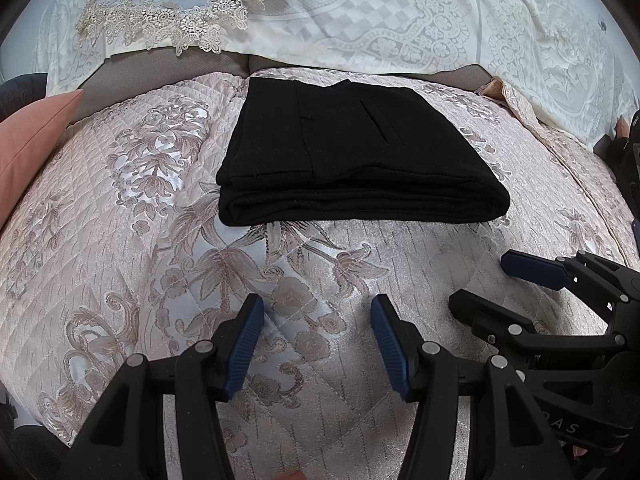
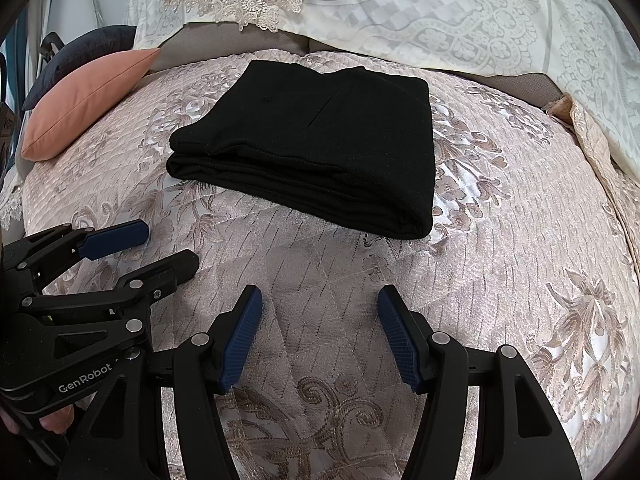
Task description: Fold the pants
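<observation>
Black pants (image 1: 356,152) folded compact on quilted bedspread (image 1: 120,240); left gripper (image 1: 316,344), right gripper (image 2: 320,336) spread apart, empty. Folding seemingly complete; at most a final smoothing.

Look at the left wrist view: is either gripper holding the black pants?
No. The black pants lie folded on the quilted bedspread, while the left gripper and right gripper hang open, apart from them.

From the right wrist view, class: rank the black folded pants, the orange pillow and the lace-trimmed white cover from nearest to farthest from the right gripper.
1. Black folded pants: straight ahead of the open right gripper, on the quilt.
2. Orange pillow: far left, beyond the pants' near edge.
3. Lace-trimmed white cover: along the back, behind both.
</observation>
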Demonstrator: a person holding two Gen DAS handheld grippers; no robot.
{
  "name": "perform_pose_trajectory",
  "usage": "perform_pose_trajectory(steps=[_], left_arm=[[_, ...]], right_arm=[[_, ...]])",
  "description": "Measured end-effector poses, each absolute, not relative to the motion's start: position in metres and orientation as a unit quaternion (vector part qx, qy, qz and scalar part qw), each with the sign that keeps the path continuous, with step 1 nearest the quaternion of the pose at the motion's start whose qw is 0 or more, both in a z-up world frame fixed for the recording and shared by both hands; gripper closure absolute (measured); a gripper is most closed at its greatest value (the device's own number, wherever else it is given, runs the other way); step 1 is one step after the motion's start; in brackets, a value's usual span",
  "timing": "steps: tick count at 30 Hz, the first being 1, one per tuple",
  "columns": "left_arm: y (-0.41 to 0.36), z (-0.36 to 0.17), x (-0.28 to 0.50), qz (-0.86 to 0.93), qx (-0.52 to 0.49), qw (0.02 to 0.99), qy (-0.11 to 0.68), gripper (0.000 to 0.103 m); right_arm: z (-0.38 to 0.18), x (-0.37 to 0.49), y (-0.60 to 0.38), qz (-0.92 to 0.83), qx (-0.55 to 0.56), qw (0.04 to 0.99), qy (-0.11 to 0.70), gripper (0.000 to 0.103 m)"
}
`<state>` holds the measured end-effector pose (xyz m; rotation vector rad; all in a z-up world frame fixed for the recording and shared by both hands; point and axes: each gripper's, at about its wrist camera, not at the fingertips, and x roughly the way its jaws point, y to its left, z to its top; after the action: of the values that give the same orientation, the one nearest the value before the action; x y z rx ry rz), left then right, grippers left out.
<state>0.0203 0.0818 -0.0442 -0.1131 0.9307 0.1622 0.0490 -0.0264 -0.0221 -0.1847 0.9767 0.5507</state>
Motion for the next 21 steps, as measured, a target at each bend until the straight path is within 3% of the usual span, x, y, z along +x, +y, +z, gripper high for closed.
perform_pose_trajectory(steps=[21], left_arm=[[0.0821, -0.0449, 0.0205, 0.078, -0.055, 0.889, 0.449, 0.045]], right_arm=[[-0.0234, 0.0485, -0.0259, 0.261, -0.089, 0.843, 0.463, 0.042]])
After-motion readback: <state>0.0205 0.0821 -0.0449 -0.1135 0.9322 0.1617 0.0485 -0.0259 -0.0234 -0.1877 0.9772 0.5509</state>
